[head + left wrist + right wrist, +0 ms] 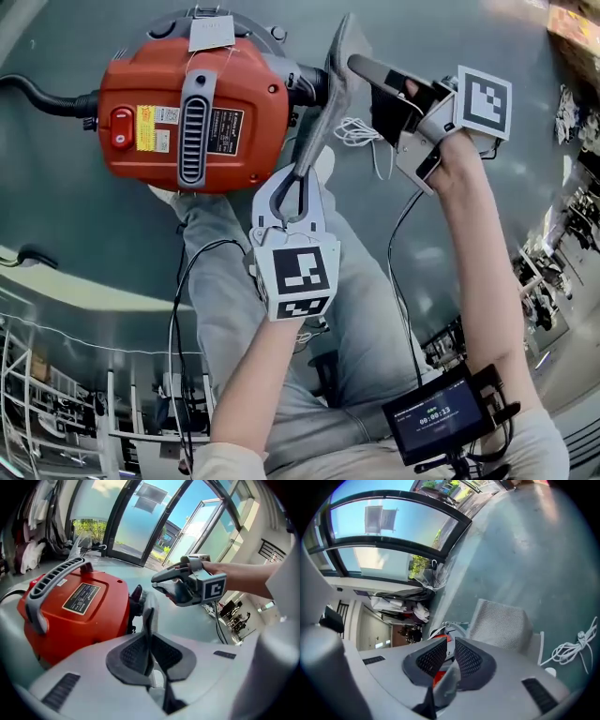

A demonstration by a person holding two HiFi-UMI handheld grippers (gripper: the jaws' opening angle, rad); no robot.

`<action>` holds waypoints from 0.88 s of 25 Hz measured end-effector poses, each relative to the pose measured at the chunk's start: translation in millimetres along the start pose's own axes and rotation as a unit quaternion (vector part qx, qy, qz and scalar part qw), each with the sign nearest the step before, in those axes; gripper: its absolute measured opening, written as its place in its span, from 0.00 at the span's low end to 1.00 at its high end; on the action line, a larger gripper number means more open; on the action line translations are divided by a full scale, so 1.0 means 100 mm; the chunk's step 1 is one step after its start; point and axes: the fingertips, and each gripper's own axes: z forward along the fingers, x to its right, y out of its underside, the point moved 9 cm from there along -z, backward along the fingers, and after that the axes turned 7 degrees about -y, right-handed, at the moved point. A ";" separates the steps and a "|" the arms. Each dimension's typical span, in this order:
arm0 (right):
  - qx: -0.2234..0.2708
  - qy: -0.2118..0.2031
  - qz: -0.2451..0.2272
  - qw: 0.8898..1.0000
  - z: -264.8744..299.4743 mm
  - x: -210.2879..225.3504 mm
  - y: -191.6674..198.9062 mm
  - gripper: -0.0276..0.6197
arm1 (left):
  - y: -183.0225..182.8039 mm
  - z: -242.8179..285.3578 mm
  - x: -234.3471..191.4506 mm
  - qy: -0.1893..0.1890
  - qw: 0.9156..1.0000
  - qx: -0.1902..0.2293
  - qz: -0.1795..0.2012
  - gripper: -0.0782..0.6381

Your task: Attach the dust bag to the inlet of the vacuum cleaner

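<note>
Dust bag, a flat grey cloth piece, is stretched between two hand-held grippers just to the right of the red vacuum cleaner, which sits on a grey-green floor. The left gripper, just below the vacuum cleaner's right side, has its jaws closed tight on the bag's lower edge. The right gripper, to the right of the vacuum cleaner, has its jaws almost together and pinches the bag's upper end.

The middle of the bag passes close by the dark inlet on the vacuum cleaner's right side. Whether the two touch cannot be told. Holding both ends probably keeps the limp cloth taut so it can be lined up with the inlet. The bag does not look attached yet.

The head view, looking down, is the only one that shows the bag's whole length and both grippers against the vacuum cleaner. The left gripper view shows what it cannot: a thin cloth edge standing upright between the dark ribbed pads, with the vacuum cleaner's grey handle to the left. The right gripper view shows the bag's woven surface. It also shows a fold of cloth low between its pads with a sliver of the red vacuum cleaner behind, and a white cord on the floor.
</note>
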 end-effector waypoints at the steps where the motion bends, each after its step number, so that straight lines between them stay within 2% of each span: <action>1: 0.008 -0.005 -0.016 1.000 -0.10 -0.02 0.02 0.09 | 0.02 -0.03 0.00 0.004 1.000 0.003 0.005 0.13; 4: 0.012 0.013 -0.128 0.992 -0.30 -0.02 0.13 0.10 | 0.07 -0.14 -0.04 0.010 1.000 0.003 0.022 0.13; 5: -0.001 0.030 -0.186 0.982 -0.31 -0.01 0.21 0.10 | 0.09 -0.19 -0.07 0.007 0.999 0.001 0.031 0.13; 6: -0.025 0.054 -0.261 0.963 -0.30 -0.02 0.30 0.09 | 0.11 -0.25 -0.11 0.002 0.999 -0.001 0.040 0.13; 7: -0.054 0.080 -0.353 0.931 -0.26 -0.06 0.41 0.09 | 0.12 -0.30 -0.16 -0.003 0.999 -0.002 0.049 0.13; 9: -0.106 0.113 -0.528 0.835 -0.12 -0.13 0.61 0.09 | 0.09 -0.40 -0.30 -0.011 0.998 -0.006 0.065 0.13; 10: -0.126 0.116 -0.586 0.792 -0.04 -0.15 0.68 0.09 | 0.05 -0.44 -0.37 -0.014 0.997 -0.006 0.070 0.13; 11: -0.142 0.112 -0.620 0.764 0.05 -0.17 0.73 0.09 | 0.02 -0.49 -0.43 -0.018 0.997 -0.007 0.074 0.13; 12: -0.155 0.104 -0.636 0.748 0.13 -0.19 0.75 0.09 | -0.02 -0.52 -0.48 -0.022 0.997 -0.007 0.076 0.13; 15: -0.202 0.098 -0.648 0.727 0.26 -0.22 0.73 0.09 | -0.10 -0.56 -0.57 -0.028 0.997 -0.003 0.077 0.13; 18: -0.251 0.132 -0.651 0.704 0.31 -0.25 0.71 0.09 | -0.13 -0.53 -0.60 -0.022 0.997 0.006 0.072 0.13; 19: -0.261 0.141 -0.648 0.702 0.33 -0.26 0.72 0.09 | -0.13 -0.52 -0.59 -0.015 0.998 0.010 0.067 0.13; 22: -0.265 0.154 -0.636 0.708 0.31 -0.27 0.73 0.09 | -0.11 -0.49 -0.51 0.007 0.998 0.011 0.061 0.13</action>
